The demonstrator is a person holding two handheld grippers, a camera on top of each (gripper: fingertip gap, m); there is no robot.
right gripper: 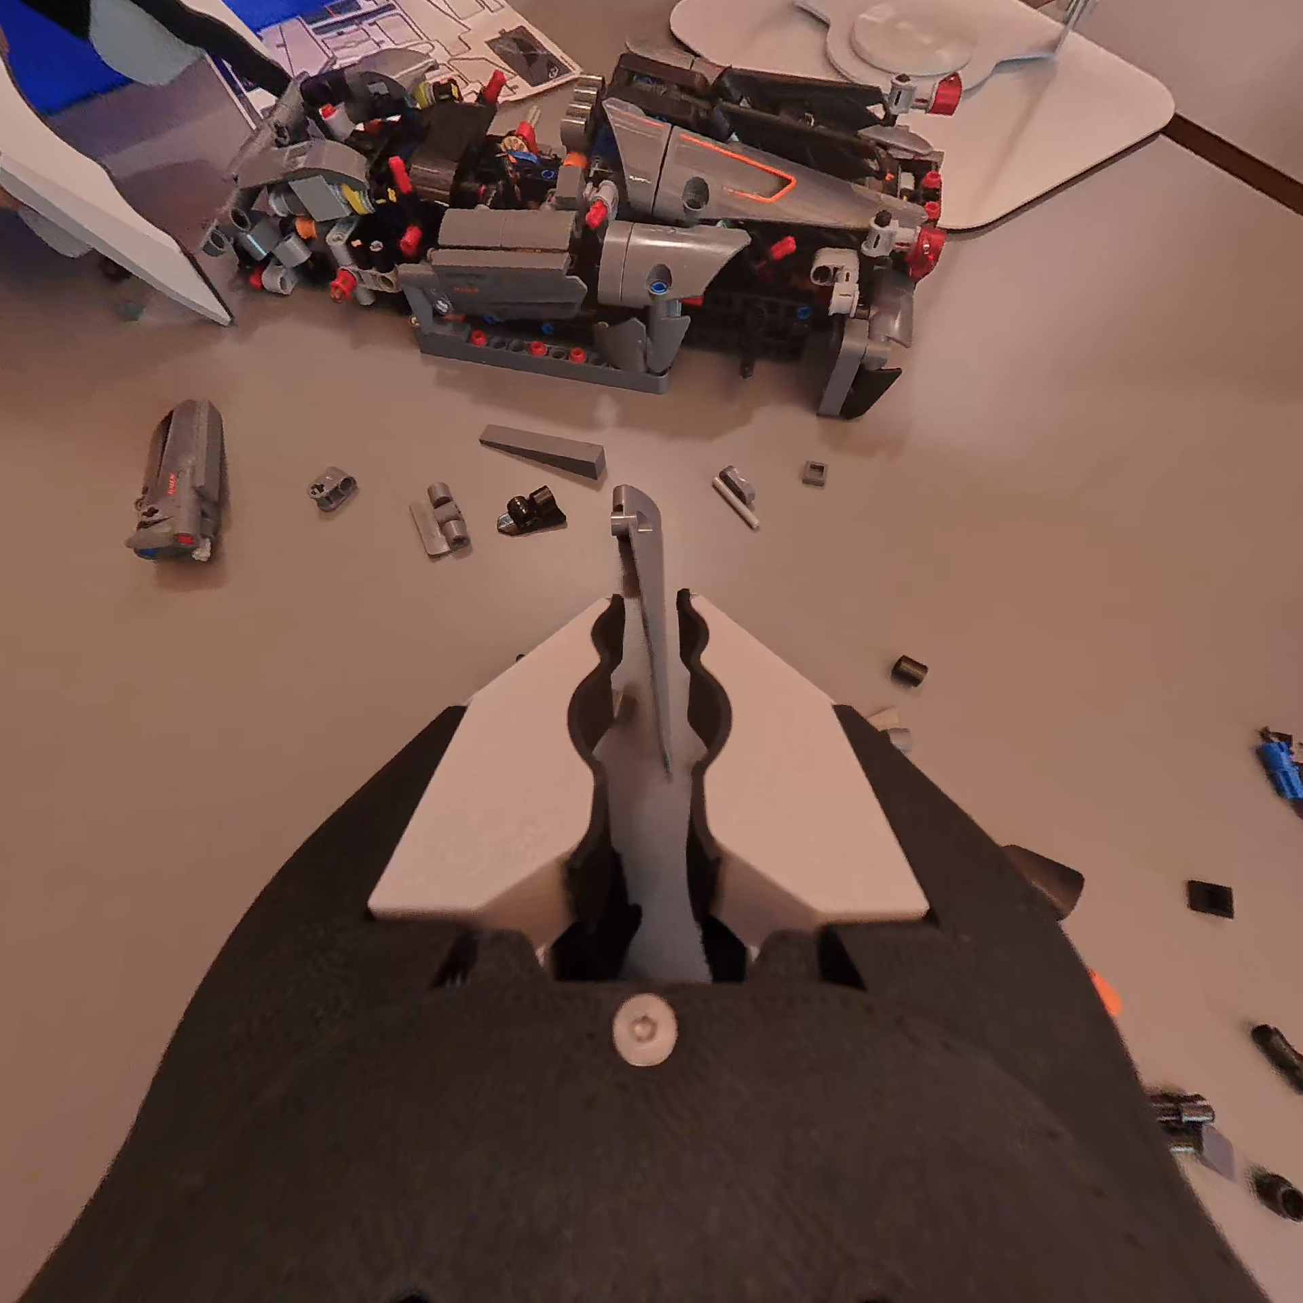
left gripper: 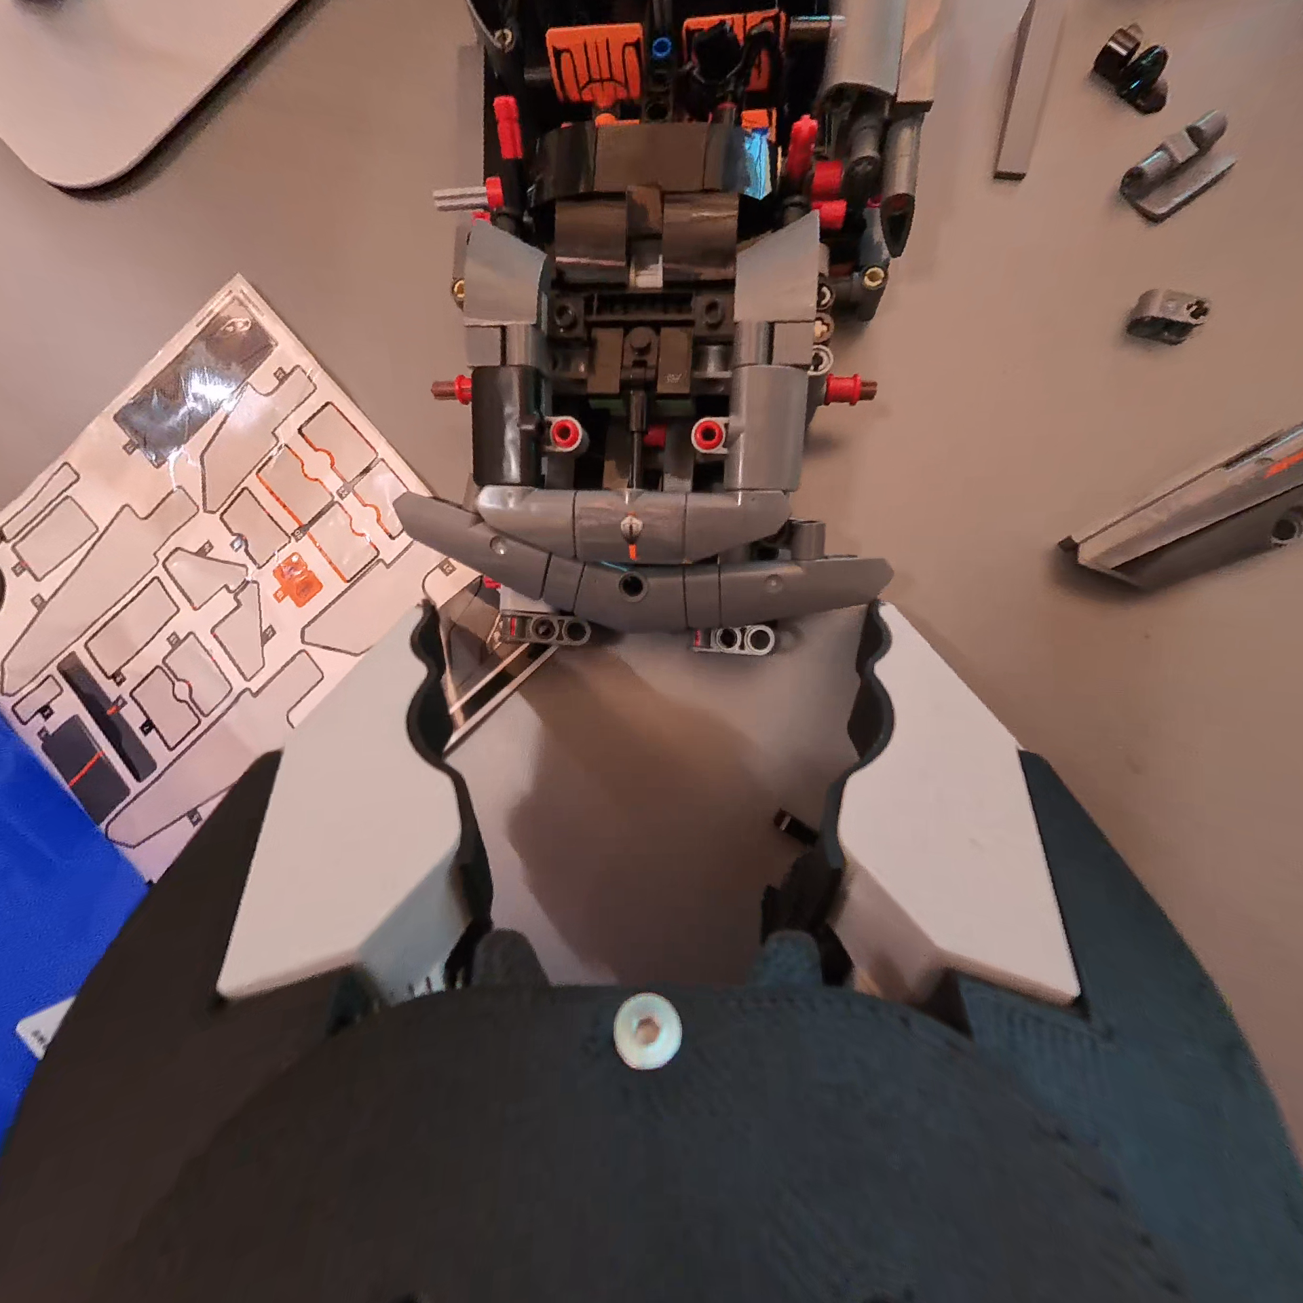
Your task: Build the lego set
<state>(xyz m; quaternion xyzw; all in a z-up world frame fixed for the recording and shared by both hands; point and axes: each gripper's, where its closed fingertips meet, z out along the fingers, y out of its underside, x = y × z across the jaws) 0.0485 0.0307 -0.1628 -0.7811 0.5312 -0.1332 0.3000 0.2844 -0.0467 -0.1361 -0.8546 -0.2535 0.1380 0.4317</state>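
Panel (right gripper: 645, 599) sat clenched in your right gripper (right gripper: 649, 599); your left gripper (left gripper: 645, 620) gaped at the car (left gripper: 638, 352).
Thin grip (edge-on) risked it twisting loose.

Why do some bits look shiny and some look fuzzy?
Left wrist view: light glares off the glossy sticker sheet, and the table between the left claw is smeared by blur. Right wrist view: small pieces at the right edge, like the blue one, are blurry; the car looks bent by the wide lens.
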